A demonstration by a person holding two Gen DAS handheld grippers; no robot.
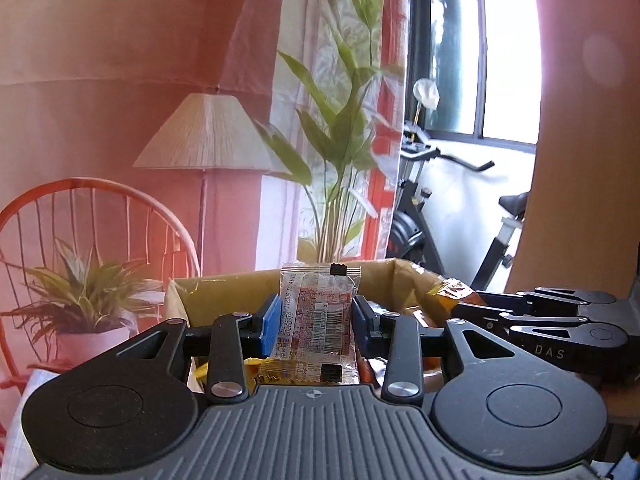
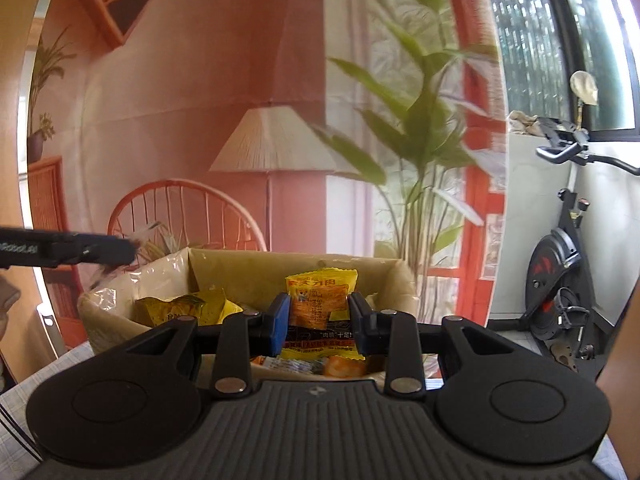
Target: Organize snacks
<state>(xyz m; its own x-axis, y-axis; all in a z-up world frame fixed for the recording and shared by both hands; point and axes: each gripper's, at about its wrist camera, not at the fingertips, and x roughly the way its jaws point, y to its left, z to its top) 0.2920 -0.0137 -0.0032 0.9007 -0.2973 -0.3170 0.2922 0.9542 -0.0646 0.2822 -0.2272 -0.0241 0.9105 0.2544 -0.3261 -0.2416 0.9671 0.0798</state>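
Note:
My left gripper [image 1: 316, 320] is shut on a clear snack packet [image 1: 318, 320] with red print and a barcode, held upright above a cardboard box [image 1: 224, 292]. My right gripper [image 2: 319, 320] is shut on a yellow and orange snack packet [image 2: 320, 308], held upright over the same box [image 2: 384, 276]. The right gripper's body shows at the right in the left wrist view [image 1: 560, 328]. The left gripper's arm shows at the left in the right wrist view [image 2: 68, 252]. Several yellow packets [image 2: 180, 308] lie inside the box.
The box stands before a printed backdrop showing a lamp [image 2: 276, 144], a red chair [image 1: 92, 220] and plants. An exercise bike [image 2: 564, 280] stands at the right by a window. A light tablecloth [image 2: 24, 396] covers the table.

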